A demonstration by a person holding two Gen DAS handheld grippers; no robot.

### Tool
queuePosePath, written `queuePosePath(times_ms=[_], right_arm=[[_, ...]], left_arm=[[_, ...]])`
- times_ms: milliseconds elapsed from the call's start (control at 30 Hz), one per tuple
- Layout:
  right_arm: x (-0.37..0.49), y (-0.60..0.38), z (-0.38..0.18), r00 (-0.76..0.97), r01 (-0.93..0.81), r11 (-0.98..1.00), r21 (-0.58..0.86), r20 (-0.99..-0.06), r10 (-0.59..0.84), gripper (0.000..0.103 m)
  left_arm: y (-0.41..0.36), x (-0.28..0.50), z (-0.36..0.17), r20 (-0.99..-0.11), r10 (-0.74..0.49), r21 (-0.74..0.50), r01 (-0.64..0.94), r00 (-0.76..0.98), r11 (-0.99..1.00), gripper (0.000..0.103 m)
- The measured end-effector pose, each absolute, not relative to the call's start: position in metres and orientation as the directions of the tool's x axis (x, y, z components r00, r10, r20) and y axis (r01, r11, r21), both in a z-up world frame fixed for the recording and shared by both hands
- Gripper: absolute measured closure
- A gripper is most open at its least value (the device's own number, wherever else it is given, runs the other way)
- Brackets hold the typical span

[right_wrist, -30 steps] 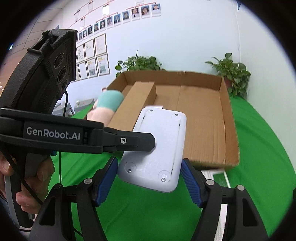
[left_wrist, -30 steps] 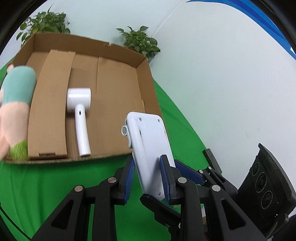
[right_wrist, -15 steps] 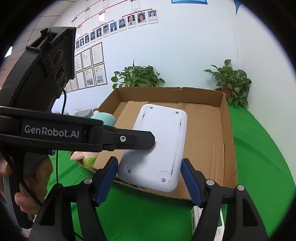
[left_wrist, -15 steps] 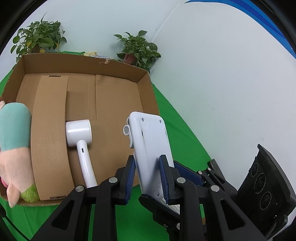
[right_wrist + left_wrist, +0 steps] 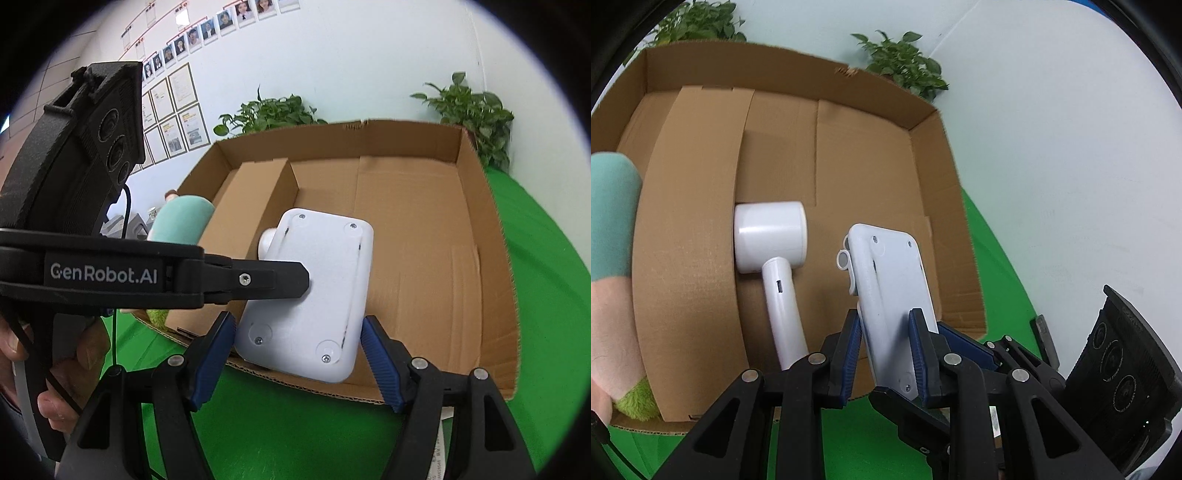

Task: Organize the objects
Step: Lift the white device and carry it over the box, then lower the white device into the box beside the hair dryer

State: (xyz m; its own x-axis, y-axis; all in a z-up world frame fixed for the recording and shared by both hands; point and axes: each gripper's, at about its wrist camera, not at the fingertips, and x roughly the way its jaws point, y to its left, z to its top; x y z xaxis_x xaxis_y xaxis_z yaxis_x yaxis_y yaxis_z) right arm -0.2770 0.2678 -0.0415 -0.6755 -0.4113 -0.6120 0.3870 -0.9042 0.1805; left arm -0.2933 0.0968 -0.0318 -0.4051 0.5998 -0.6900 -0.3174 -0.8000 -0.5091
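My left gripper [image 5: 886,350] is shut on a flat white plastic device [image 5: 892,291] and holds it on edge above the near right part of an open cardboard box [image 5: 934,122]. In the right wrist view the device [image 5: 310,291] shows its screwed back, with the left gripper's finger pressed on it. My right gripper [image 5: 295,358] straddles the device's near end with its blue pads at both sides; contact is unclear. A white hair dryer [image 5: 775,258] lies in the box left of the device.
A plush toy [image 5: 609,236] in teal, pink and green lies in the box's left section behind a cardboard divider [image 5: 687,258]. Green cloth [image 5: 535,258] covers the table. Potted plants [image 5: 476,110] stand behind the box. A white wall [image 5: 1071,147] is at the right.
Both grippers moved forward and down with the white device, from in front of the box to over its inside. The hair dryer and box floor now look closer.
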Motion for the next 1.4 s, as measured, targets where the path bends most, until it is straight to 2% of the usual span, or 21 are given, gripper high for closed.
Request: queuePosePath(times_ms=[267, 600, 867, 1167, 1267, 1400], right_arm=[[-0.297, 0.267, -0.073, -0.600, 0.370, -0.894, 0.252, -0.669, -0.437, 0.034], [-0.308, 0.269, -0.086, -0.569, 0.347, -0.901, 0.260, -0.705, -0.423, 0.034], [-0.314, 0.276, -0.097, -0.528, 0.338, -0.898, 0.283, -0.733, -0.429, 0.033], [-0.306, 0.273, -0.091, -0.527, 0.387, -0.880, 0.274, -0.718, -0.455, 0.033], [-0.311, 0.272, -0.094, -0.523, 0.367, -0.891, 0.266, -0.733, -0.434, 0.042], [-0.310, 0.267, -0.095, -0.531, 0.357, -0.904, 0.236, -0.745, -0.404, 0.042]], left_arm=[[0.099, -0.315, -0.070, -0.734, 0.574, -0.513, -0.258, -0.362, -0.819, 0.080], [0.107, -0.336, -0.092, -0.743, 0.582, -0.529, -0.243, -0.330, -0.813, 0.080], [0.107, -0.325, -0.087, -0.779, 0.531, -0.471, -0.247, -0.333, -0.847, 0.080], [0.079, -0.289, -0.048, -0.745, 0.485, -0.391, -0.290, -0.458, -0.873, 0.079], [0.069, -0.282, -0.044, -0.745, 0.470, -0.377, -0.282, -0.473, -0.882, 0.079], [0.054, -0.275, -0.044, -0.744, 0.458, -0.375, -0.264, -0.487, -0.889, 0.079]])
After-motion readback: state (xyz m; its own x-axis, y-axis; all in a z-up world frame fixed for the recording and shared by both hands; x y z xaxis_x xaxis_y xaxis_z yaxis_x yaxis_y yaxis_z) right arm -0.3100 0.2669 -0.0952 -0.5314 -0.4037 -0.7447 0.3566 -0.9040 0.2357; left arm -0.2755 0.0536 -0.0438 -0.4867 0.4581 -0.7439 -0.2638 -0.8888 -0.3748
